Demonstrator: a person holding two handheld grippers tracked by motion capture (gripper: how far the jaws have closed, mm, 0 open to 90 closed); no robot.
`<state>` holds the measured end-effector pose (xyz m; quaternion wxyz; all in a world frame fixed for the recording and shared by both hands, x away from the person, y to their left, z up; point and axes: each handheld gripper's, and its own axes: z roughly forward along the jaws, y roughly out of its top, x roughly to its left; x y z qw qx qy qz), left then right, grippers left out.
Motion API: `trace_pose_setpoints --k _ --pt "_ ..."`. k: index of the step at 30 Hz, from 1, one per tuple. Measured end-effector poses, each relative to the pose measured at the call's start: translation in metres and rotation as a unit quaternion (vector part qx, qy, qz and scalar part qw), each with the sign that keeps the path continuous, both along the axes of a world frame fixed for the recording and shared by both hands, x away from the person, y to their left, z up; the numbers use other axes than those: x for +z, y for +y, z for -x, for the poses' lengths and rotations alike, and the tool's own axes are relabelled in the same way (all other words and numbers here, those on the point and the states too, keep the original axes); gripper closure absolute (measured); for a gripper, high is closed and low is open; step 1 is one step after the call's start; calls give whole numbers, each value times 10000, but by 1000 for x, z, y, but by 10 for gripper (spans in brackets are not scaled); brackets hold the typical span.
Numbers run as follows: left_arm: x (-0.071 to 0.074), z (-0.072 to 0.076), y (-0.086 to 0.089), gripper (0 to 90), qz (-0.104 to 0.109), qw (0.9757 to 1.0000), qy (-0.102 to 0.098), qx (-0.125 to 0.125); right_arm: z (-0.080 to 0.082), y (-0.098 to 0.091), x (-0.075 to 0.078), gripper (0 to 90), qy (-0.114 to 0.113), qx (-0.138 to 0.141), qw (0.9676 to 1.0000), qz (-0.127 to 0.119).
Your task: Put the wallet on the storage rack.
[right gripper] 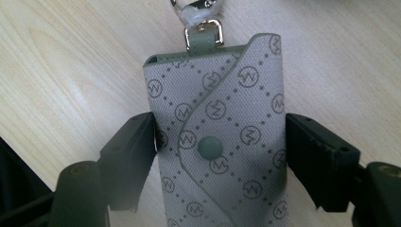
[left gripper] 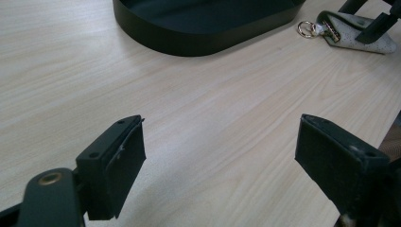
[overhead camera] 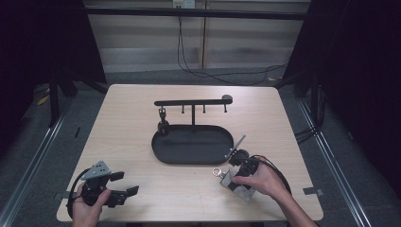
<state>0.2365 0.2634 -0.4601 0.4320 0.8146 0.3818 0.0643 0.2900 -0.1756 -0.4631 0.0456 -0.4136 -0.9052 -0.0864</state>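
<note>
A grey patterned key pouch with a snap button and a gold clasp ring lies flat between the jaws of my right gripper. Both pads touch its side edges. In the high view the pouch is just in front of the black oval tray, under my right gripper. My left gripper rests at the table's front left corner, open, with only bare wood between its jaws. From there the pouch and its ring lie far off to the right.
A black rack with a crossbar and several hooks rises from the tray's back edge. A small dark item hangs from its left hook. The tray wall stands ahead of the left gripper. Cables run across the floor behind the table.
</note>
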Motion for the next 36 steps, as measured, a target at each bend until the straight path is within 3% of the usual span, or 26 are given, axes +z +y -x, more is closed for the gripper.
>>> trace_pose_setpoints --k 6,15,27,36 --pt "0 0 1 167 14 10000 15 -7 -1 4 -4 254 21 81 9999 85" --pt "-1 -1 1 167 16 10000 41 8 -1 5 -3 310 18 90 9999 124" --pt "0 0 2 169 31 10000 50 14 -1 3 8 333 -4 -33 10000 79" --pt "0 0 2 169 69 10000 64 29 -2 8 20 335 -40 64 9999 132"
